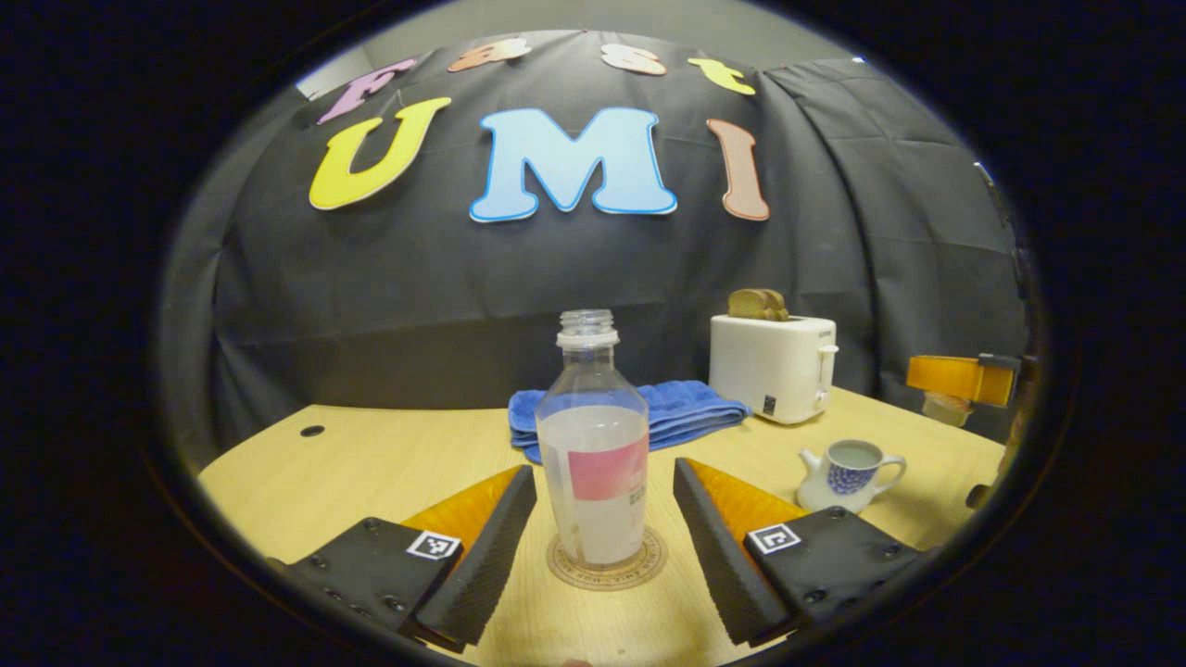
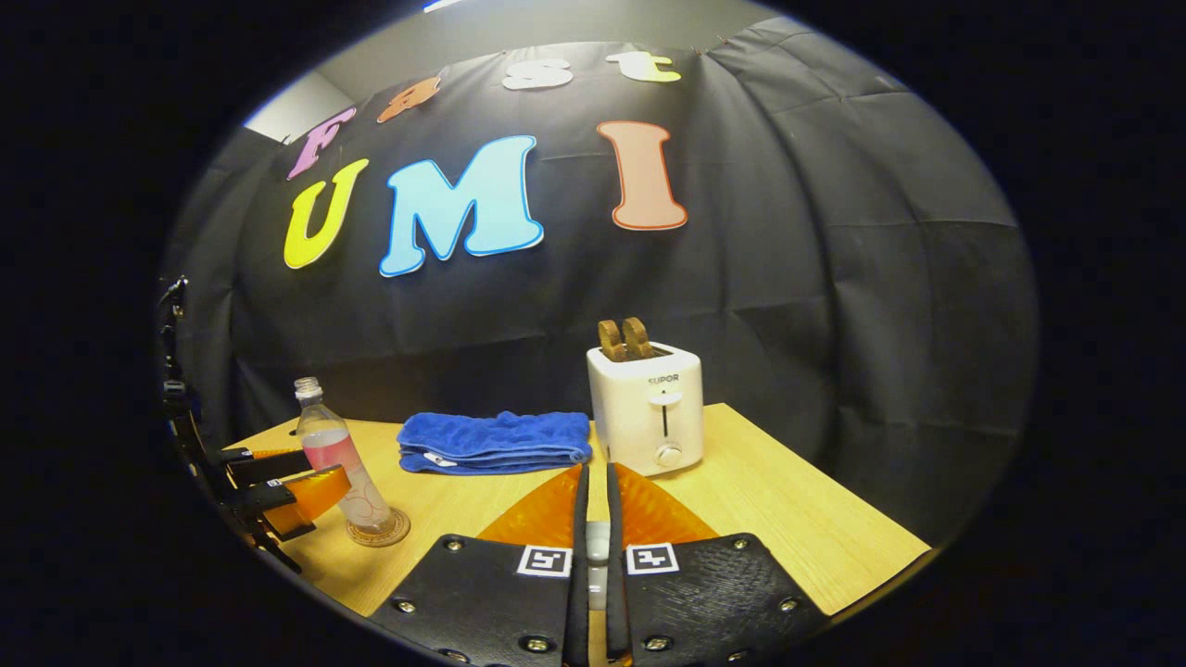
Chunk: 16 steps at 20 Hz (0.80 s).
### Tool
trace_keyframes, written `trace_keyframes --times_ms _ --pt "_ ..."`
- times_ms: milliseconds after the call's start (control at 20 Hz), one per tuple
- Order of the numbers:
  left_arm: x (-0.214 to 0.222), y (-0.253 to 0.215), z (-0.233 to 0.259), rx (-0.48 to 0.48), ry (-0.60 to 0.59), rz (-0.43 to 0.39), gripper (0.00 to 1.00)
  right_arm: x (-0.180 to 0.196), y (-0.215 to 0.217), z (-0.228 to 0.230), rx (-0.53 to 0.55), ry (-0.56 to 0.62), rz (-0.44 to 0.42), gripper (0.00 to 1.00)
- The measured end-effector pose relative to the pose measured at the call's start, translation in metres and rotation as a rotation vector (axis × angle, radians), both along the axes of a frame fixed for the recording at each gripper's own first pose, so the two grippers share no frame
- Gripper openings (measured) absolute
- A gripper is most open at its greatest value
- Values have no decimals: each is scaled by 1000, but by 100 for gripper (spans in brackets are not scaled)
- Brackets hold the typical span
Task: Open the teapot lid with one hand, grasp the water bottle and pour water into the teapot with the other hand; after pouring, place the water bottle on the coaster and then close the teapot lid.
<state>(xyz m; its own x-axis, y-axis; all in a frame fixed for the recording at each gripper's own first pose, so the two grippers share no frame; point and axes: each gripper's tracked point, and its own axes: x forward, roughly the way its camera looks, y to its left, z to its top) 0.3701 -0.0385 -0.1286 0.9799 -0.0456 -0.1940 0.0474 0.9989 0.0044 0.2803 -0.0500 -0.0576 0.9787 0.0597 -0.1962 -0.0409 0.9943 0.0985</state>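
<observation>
Your left gripper [image 1: 604, 500] is spread wide, its fingers clear of the water bottle [image 1: 594, 454] upright on the coaster [image 1: 607, 567]. Your right gripper [image 2: 593, 500] pinches the pale teapot lid [image 2: 598, 542]. Farther across the wooden table [image 1: 371, 463] stand the open teapot [image 1: 848, 474], towel [image 1: 681, 412] and toaster [image 1: 774, 366].

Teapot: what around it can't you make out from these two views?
- Right gripper view: a pale piece sits between the right gripper's fingers, mostly hidden by them. I cannot confirm that it is the lid.
- Left gripper view: the right gripper is cut off by the image edge, and what hangs under it is too small to identify.
- Left gripper view: the teapot stands open, but its water level is too small to judge.
</observation>
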Motion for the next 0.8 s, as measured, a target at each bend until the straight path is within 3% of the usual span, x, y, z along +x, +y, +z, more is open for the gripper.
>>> trace_keyframes --times_ms 150,400,800 --pt "-4 -6 7 -34 -37 -8 100 11 16 -4 59 -14 55 7" --pt "-9 -4 18 -56 -88 -4 100 25 41 -4 24 -74 102 7" --pt "-19 -9 26 -76 -106 -29 100 48 54 -26 -28 -56 61 7"
